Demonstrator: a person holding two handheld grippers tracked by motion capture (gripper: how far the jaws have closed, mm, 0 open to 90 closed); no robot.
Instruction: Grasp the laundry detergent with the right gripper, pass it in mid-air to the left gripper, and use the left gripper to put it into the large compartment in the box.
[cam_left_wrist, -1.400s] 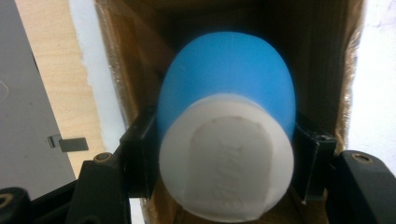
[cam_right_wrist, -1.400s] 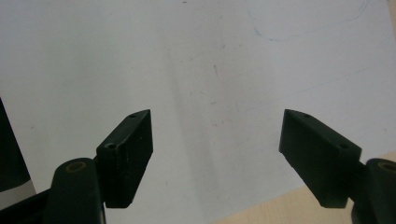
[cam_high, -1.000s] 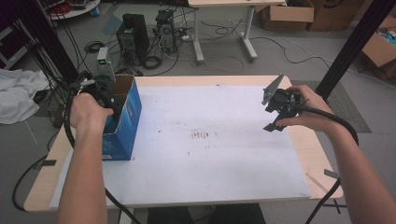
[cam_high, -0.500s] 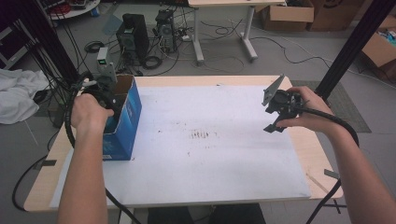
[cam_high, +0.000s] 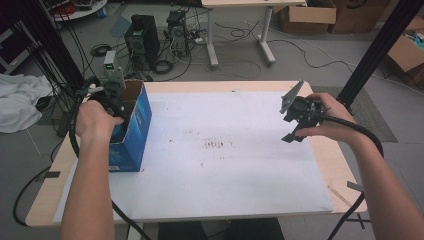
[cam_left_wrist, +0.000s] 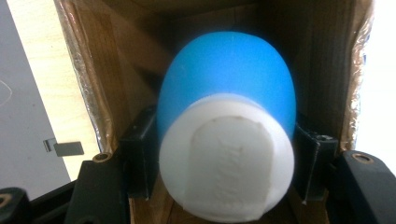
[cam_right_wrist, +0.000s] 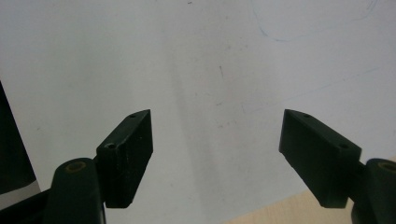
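L gripper (cam_left_wrist: 224, 186), jaws clamped on a blue plastic bottle w/ white cap (cam_left_wrist: 226, 140) inside the blue cardboard box (cam_high: 131, 131) at the surface's left edge, cap end toward camera, long axis running into box; R gripper (cam_right_wrist: 217, 154) jaws apart over white surface (cam_right_wrist: 210, 56).

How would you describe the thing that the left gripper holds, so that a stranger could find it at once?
Start at the blue cardboard box at the left edge of the table. Inside its open brown interior, the left gripper is shut on a bottle. Its smooth blue body and white cap distinguish it from the rough cardboard walls.

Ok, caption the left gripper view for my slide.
Left gripper clamped on a blue bottle with a white cap, inside the open cardboard box.
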